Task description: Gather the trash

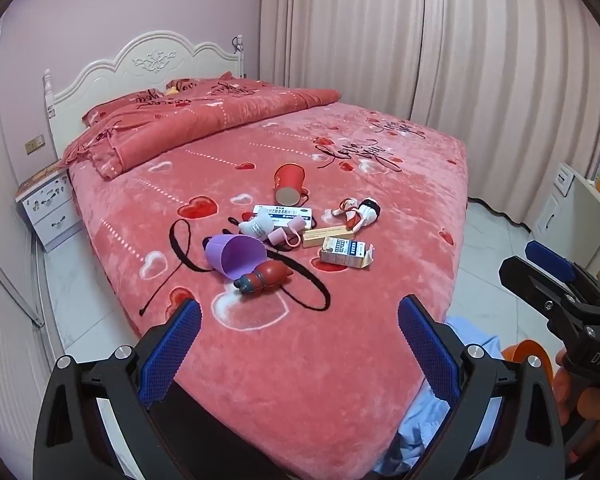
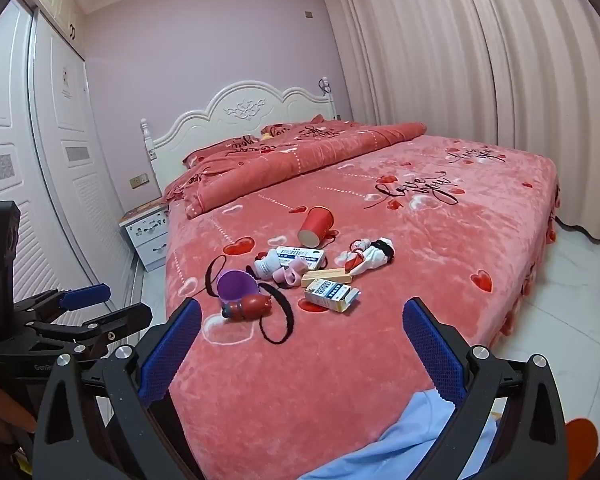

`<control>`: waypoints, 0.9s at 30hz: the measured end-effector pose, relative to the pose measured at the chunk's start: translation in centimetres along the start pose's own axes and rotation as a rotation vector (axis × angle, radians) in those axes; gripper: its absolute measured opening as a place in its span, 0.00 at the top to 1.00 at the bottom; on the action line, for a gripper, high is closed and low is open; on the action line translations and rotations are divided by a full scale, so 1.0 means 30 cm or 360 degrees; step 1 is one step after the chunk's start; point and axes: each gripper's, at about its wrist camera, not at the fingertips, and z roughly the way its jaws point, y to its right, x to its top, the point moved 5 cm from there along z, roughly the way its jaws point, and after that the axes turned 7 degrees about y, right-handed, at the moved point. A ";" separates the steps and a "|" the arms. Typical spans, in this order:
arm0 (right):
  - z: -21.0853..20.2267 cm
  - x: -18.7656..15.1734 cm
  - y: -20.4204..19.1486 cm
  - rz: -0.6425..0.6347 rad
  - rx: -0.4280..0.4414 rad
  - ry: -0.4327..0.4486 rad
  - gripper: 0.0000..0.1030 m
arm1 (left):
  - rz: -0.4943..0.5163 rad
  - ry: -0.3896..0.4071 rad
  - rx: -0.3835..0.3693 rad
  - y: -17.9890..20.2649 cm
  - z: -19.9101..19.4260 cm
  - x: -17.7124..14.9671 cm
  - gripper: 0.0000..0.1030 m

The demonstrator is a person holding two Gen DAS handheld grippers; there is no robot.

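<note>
Trash [image 1: 296, 236] heaped mid-bed [image 1: 400, 184], well beyond both fingers [image 1: 188, 332]; fingers wide, seemingly empty.

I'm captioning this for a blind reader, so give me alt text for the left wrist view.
Small litter lies scattered on a pink heart-print bed: a tipped purple cup, a red cup and small cartons. The left tongs hang open and empty in the foreground.

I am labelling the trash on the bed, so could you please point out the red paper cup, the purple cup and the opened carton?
Red paper cup [image 1: 289, 182], left wrist view, on its side wall.
Purple cup [image 1: 236, 254], left wrist view, inside its mouth.
Opened carton [image 2: 329, 295], right wrist view, on its printed face.
</note>
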 end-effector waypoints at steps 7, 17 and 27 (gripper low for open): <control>0.002 -0.002 -0.002 -0.0002 0.0001 0.0003 0.04 | 0.0019 -0.0021 0.0012 0.019 0.010 0.007 0.06; 0.015 -0.011 -0.012 -0.0008 -0.0003 -0.0011 0.04 | 0.0008 -0.0027 0.0009 0.002 0.002 0.000 0.06; 0.010 -0.013 -0.007 -0.0009 -0.0002 -0.0020 0.04 | 0.0012 -0.0036 0.0005 0.002 0.009 -0.003 0.06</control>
